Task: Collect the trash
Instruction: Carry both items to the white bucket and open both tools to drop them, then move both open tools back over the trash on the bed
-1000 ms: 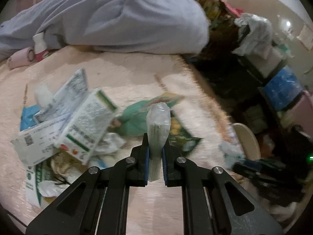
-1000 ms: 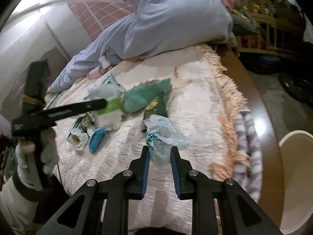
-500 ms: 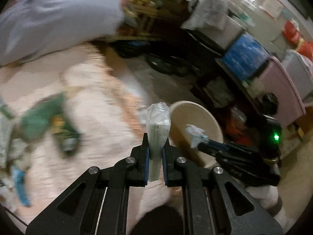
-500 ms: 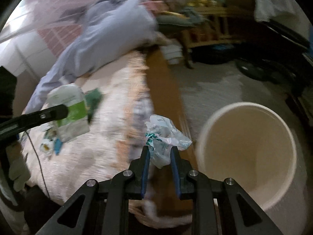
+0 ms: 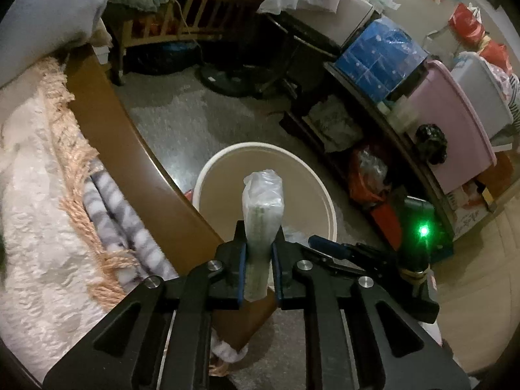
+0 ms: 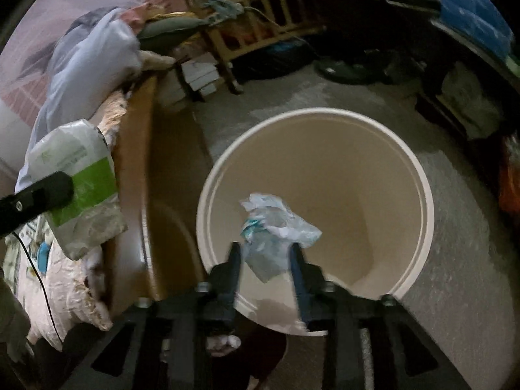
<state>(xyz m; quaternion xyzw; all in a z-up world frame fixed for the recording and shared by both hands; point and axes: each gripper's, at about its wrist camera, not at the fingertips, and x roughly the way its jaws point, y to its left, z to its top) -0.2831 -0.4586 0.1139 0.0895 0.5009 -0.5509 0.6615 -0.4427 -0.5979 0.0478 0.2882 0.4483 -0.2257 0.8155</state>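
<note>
Round cream bucket (image 6: pixel 419 175) on grey speckled floor, smooth plastic, close beside the curved brown wooden bed frame (image 5: pixel 130 162). On the bed: white textured cover with peach fringe (image 5: pixel 74 149), grey-striped blanket under it. Wooden slatted rack (image 5: pixel 182 9), blue box and pink bin crowd the far side.

Left gripper (image 5: pixel 259 256): jaws just starting to open, flat plastic-wrapped packet (image 5: pixel 262 201) between the pads, long axis pointing away along the fingers, above the bucket's near rim.

Right gripper (image 6: pixel 265 256): jaws opening, crumpled clear wrapper (image 6: pixel 276 224) loose between them, over the bucket's mouth.
</note>
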